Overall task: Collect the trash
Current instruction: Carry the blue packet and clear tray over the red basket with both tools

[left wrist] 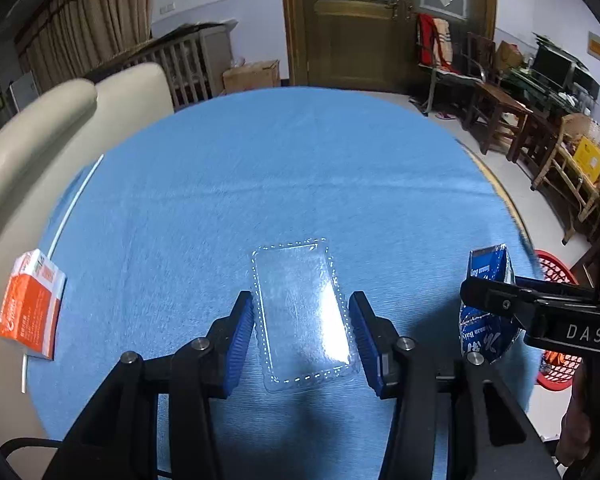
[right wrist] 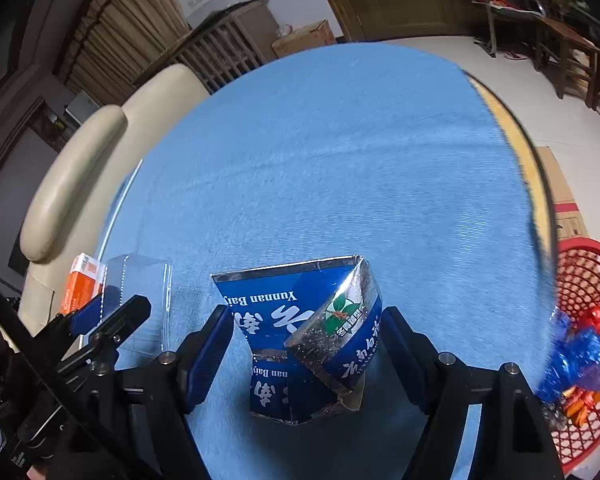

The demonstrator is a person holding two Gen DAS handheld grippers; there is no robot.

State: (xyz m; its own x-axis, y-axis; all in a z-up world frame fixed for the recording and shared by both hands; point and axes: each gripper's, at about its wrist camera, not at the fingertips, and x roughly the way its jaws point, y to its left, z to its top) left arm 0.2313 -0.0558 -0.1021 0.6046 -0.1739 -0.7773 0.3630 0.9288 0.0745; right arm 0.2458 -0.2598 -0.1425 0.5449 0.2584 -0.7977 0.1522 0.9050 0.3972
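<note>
A clear plastic tray (left wrist: 300,312) sits between the blue pads of my left gripper (left wrist: 302,320), which is shut on its long edges and holds it above the blue tablecloth (left wrist: 280,180). In the right wrist view the same tray (right wrist: 140,280) shows at the left in that gripper (right wrist: 112,308). My right gripper (right wrist: 306,344) is shut on a crumpled blue and silver carton (right wrist: 300,320), also off the cloth. The left wrist view shows the carton (left wrist: 488,268) at the right, with a black finger (left wrist: 500,300) across it.
An orange and white box (left wrist: 30,308) lies at the table's left edge beside a thin white stick (left wrist: 76,196). A red mesh basket (right wrist: 580,280) with several wrappers stands on the floor past the right edge. A cream armchair (left wrist: 40,140) is at the left.
</note>
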